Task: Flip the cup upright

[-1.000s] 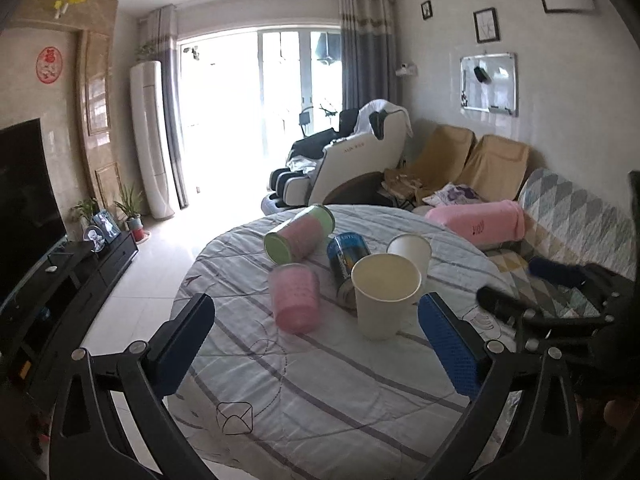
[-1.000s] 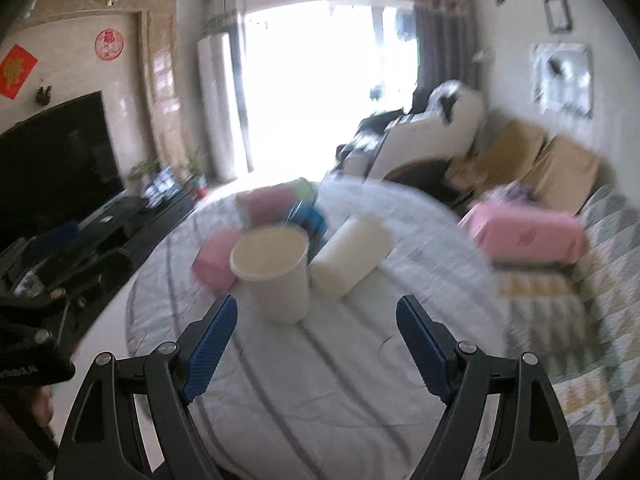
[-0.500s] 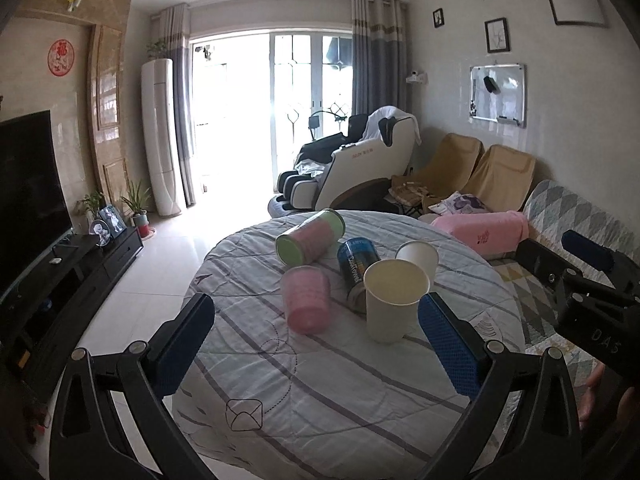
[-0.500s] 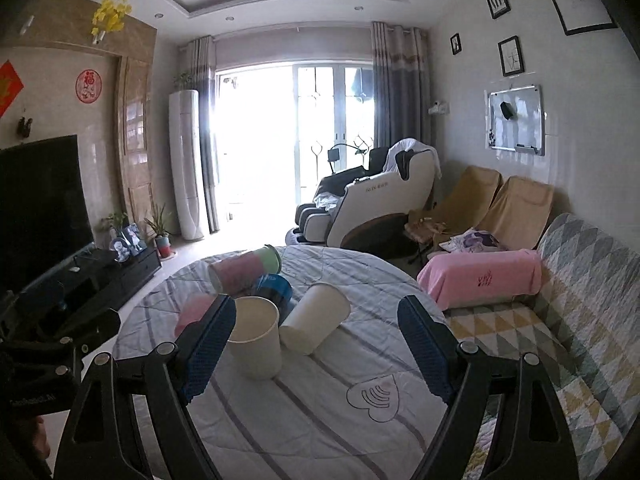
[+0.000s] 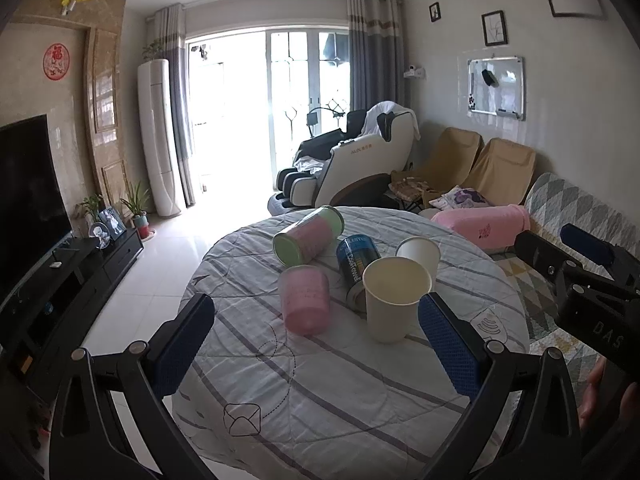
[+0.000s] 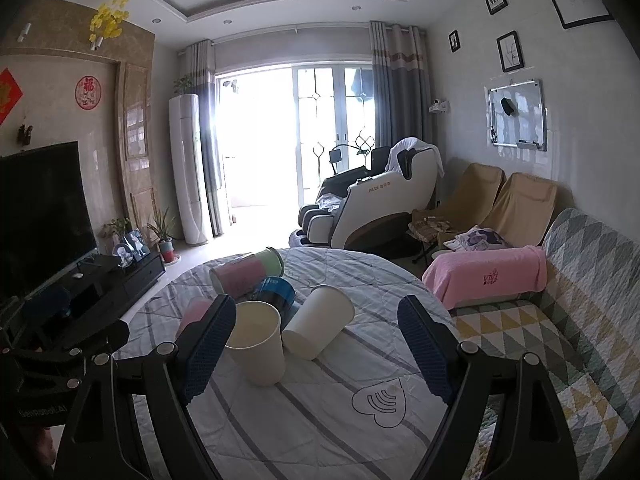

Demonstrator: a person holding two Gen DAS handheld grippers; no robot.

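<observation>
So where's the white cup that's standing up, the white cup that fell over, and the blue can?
Standing white cup (image 5: pixel 390 312), left wrist view, on its outer side wall.
Fallen white cup (image 6: pixel 318 326), right wrist view, on its side wall.
Blue can (image 5: pixel 354 258), left wrist view, on its printed label.

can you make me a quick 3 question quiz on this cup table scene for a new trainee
1. True or false: the upright paper cup stands with its mouth up on the table.
2. How does the second paper cup lie? A) upright B) on its side C) stacked inside another cup
3. What does either the left gripper or the right gripper hold?

Key
1. True.
2. B: it lies on its side just right of the upright one.
3. Nothing: both are open, with their jaws wide apart above the table.
</observation>
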